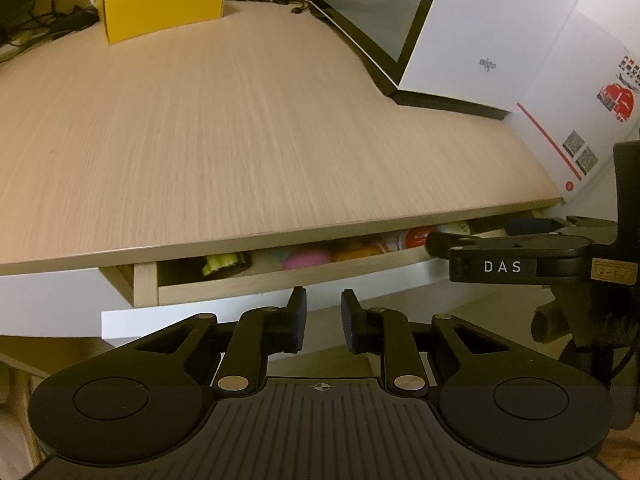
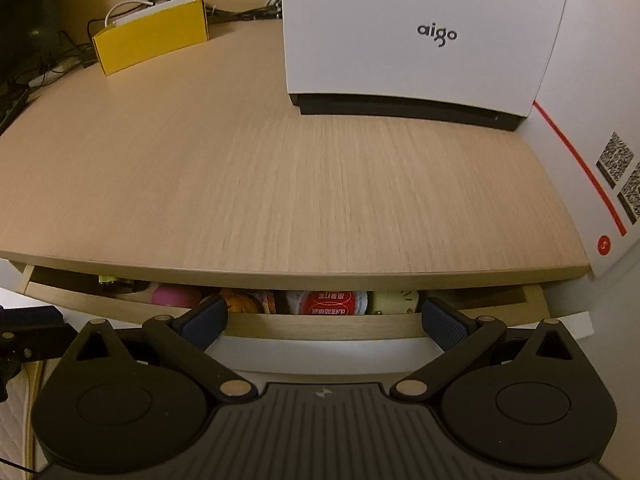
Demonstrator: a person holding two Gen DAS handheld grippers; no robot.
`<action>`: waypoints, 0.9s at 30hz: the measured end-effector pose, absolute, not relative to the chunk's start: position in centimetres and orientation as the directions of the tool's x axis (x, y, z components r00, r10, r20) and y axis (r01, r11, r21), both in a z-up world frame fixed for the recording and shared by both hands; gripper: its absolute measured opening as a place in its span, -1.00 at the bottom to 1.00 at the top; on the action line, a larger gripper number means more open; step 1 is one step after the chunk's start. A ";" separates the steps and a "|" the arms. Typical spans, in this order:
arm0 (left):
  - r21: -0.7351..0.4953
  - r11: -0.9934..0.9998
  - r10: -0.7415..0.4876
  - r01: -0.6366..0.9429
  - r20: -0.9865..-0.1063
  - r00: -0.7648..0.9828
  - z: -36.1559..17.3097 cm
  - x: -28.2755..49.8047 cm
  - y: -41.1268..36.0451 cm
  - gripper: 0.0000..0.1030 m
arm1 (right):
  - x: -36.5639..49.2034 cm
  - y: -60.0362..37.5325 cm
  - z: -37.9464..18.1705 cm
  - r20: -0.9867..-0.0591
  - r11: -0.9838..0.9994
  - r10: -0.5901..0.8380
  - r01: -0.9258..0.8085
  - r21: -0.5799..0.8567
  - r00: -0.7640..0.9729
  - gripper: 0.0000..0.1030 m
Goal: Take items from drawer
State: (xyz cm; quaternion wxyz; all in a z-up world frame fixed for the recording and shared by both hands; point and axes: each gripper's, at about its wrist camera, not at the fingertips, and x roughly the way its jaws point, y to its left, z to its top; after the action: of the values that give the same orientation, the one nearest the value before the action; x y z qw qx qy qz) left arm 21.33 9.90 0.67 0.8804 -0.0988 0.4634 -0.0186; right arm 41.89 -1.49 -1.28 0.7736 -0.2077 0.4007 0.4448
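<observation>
Fig.: drawer task, early stage. The drawer under the tabletop is pulled out only part-way; its front lip shows, but most of the inside is still covered by the tabletop edge. Nothing from it lies on the tabletop yet, so by the look of it no item is out and all removals are left to do.

Contents visible in the slot, left to right in the right-wrist view: a yellow-and-black item, a pink ball, an orange item, a red-lidded tub and a cream clock face.

Right tool: jaws wide apart, empty, poised just in front of the drawer lip, approx. facing the tub. Left tool: jaws a narrow gap apart, nothing between them, below the drawer front.

Writing: "aigo" on the white box; "DAS" on the side of the right tool as seen from the left wrist. Tub lid has red print, chars. not legible. Panel at right bears QR-type codes and a red stripe. Yellow box at rear: no text seen.
</observation>
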 end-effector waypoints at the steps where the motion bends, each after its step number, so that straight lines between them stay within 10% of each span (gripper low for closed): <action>1: -0.187 0.981 -0.120 -0.060 -0.813 0.569 0.7 21.4 9.8 -0.56 | 41.9 -1.5 -1.3 -0.804 0.517 0.523 -0.855 0.037 0.281 1.00; 27: -0.140 0.990 -0.108 -0.028 -0.860 0.498 0.1 16.5 10.5 -0.57 | 39.8 -6.1 -0.4 -0.886 0.478 0.432 -0.876 0.066 0.170 1.00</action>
State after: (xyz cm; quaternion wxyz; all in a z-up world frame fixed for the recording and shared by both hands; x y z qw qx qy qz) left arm 16.46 10.50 0.07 0.8629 -0.0678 0.5003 -0.0232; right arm 39.83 -6.05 -0.44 0.7259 -0.2407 0.4608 0.4504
